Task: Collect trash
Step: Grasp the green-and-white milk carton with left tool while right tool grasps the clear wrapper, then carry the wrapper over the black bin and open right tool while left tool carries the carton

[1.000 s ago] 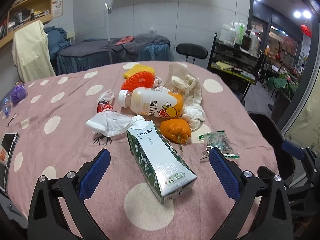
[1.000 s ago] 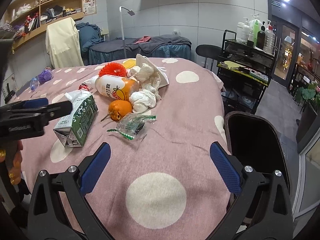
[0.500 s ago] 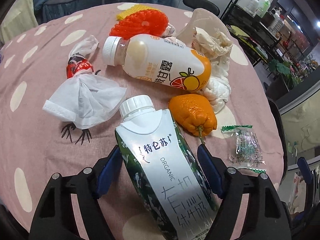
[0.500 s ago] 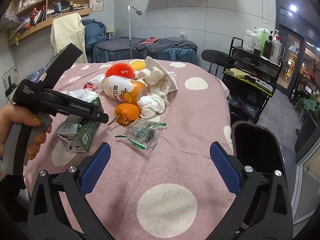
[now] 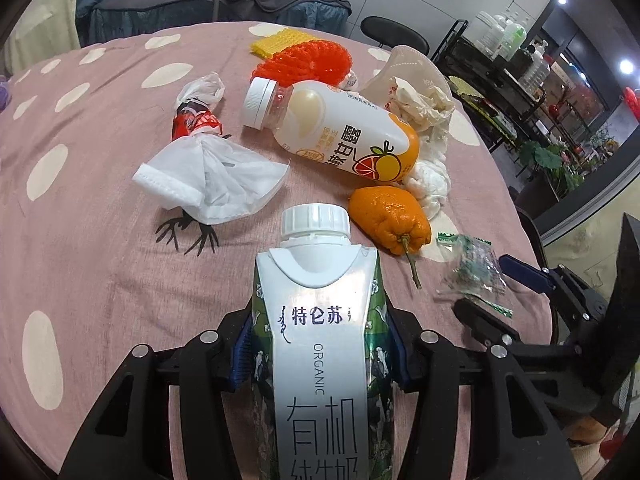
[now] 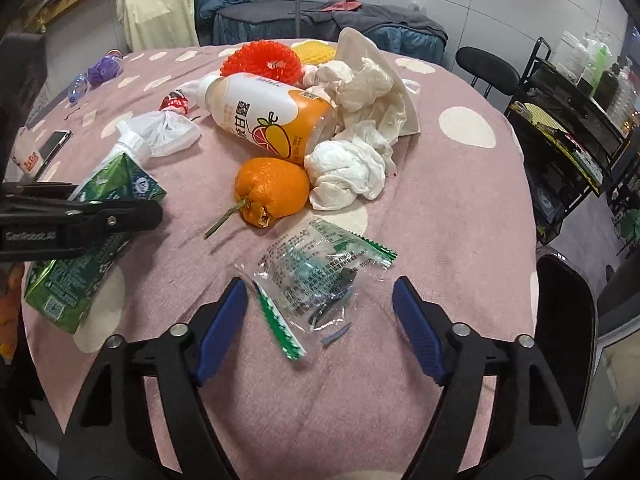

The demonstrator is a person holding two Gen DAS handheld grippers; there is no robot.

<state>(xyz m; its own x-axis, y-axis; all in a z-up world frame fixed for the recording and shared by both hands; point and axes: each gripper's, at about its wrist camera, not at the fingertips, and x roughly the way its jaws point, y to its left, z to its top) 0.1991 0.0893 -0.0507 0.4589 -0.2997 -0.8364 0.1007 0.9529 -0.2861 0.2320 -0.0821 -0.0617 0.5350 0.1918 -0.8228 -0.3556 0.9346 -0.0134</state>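
- The left gripper has its blue fingers against both sides of the milk carton, which lies on the tabletop with its white cap pointing far; the jaws are closing onto it and the pads look to be touching its sides.
- The right gripper sits over the clear green-edged snack wrapper; its fingers are apart with the wrapper lying loose between them, the jaws closing but not yet pressing on it.
- Just beyond the carton and wrapper lie an orange with its stem, a wad of white tissue and a capped juice bottle on its side.
- Farther off: a face mask, a red-and-white candy wrapper, a red foam fruit net, a yellow one and a paper bag of crumpled paper.
- Judgement: collection has barely begun. Nothing is lifted, no bin shows in either view, and the whole pile remains on the tabletop; two pieces are about to be gripped.
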